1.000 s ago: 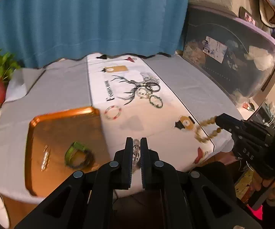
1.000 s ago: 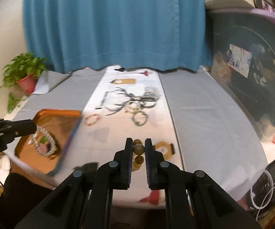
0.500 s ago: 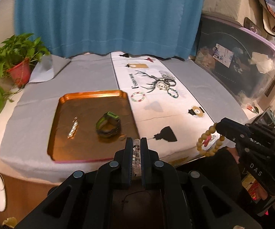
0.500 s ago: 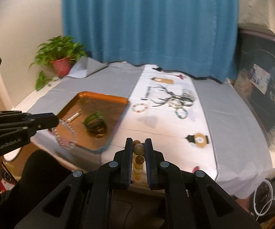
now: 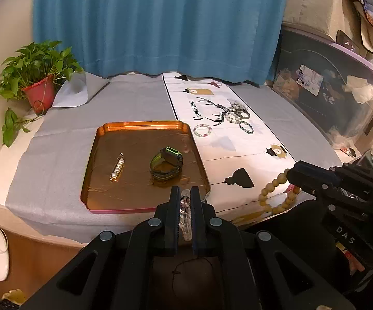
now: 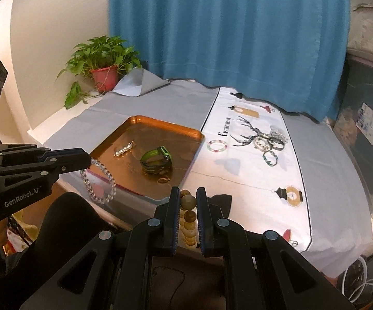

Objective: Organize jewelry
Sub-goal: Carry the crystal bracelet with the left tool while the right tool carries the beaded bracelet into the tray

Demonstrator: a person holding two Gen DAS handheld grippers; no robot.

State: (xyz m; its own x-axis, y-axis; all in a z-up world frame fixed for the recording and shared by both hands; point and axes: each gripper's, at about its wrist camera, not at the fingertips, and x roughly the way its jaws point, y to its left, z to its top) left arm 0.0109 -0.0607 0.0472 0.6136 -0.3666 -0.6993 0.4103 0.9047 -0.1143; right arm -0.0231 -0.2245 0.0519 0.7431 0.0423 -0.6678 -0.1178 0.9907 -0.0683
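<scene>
Gripping a clear bead bracelet (image 5: 185,211) between nearly closed fingers, the left claw (image 5: 185,193) hangs just off the near edge of the table (image 5: 134,108), in front of the orange tray (image 5: 140,126). Seen from the right wrist camera, that bracelet dangles as a loop from the claw's tip, over the tray's near left corner. The right claw (image 6: 188,196) is likewise clamped, on a wooden bead bracelet (image 6: 188,215); its beads run down between the fingers, and from the left wrist camera the loop hangs off the table's near edge, to the right of the tray.

On the tray lie a green watch band (image 5: 166,164) near the middle and a short pearl clip (image 5: 117,167) to its left, the two apart from each other. Just beyond the tray's far right corner, on the white runner (image 5: 228,149) with a deer print, lies a pastel bead ring (image 5: 202,130). Farther along the runner, a cluster of bracelets (image 5: 237,115) sits heaped on the deer print. A potted plant (image 5: 35,82) stands at the far left corner, in front of the blue curtain (image 5: 155,23).
</scene>
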